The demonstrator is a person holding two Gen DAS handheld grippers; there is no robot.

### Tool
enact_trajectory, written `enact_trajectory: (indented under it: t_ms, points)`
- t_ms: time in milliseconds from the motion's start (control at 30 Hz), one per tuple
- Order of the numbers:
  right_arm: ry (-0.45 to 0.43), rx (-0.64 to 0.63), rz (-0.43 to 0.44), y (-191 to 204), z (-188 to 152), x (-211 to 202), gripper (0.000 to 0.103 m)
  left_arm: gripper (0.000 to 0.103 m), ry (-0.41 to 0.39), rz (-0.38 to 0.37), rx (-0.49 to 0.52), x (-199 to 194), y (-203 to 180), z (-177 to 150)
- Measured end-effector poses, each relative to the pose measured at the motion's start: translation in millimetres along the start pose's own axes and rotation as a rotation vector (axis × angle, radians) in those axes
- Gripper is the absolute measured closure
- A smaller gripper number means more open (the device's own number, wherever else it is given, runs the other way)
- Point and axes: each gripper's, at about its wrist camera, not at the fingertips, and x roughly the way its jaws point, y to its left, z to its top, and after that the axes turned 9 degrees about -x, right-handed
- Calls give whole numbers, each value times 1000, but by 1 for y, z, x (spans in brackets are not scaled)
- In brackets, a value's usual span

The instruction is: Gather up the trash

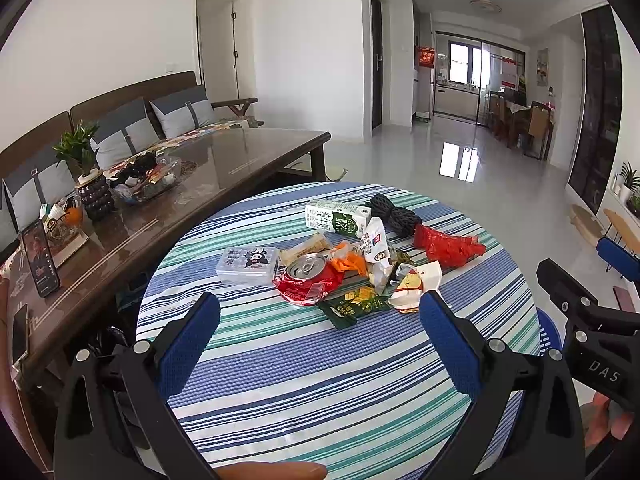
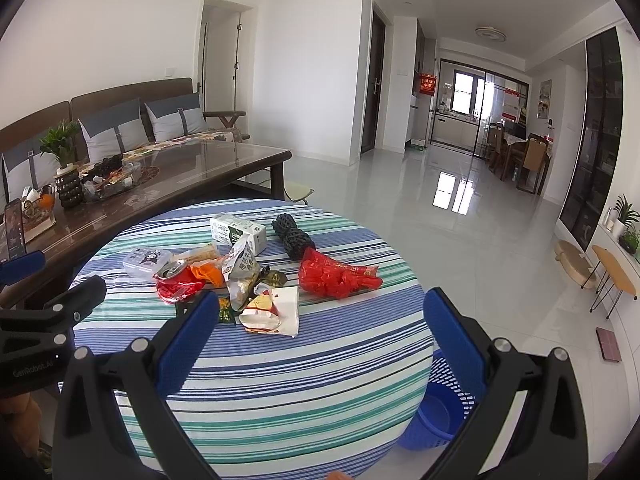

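A heap of trash lies mid-table on the striped round table: a crushed red can, a green-white milk carton, a red plastic bag, black foam netting, a clear plastic box and a white-red paper wrapper. My left gripper hovers open over the table's near side, short of the heap. In the right wrist view the right gripper is open too, near the wrapper, with the can, carton and red bag beyond.
A blue plastic basket stands on the floor at the table's right. A long wooden coffee table with a phone, a vase and a tray is to the left, a sofa behind it. Shiny open floor stretches ahead.
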Motion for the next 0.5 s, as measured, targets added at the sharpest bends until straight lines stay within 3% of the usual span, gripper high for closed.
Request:
enact_trajectory:
  t_ms: [500]
  points:
    - [2, -1, -2, 1, 0, 1, 5, 4, 6, -1, 2, 5, -3, -7]
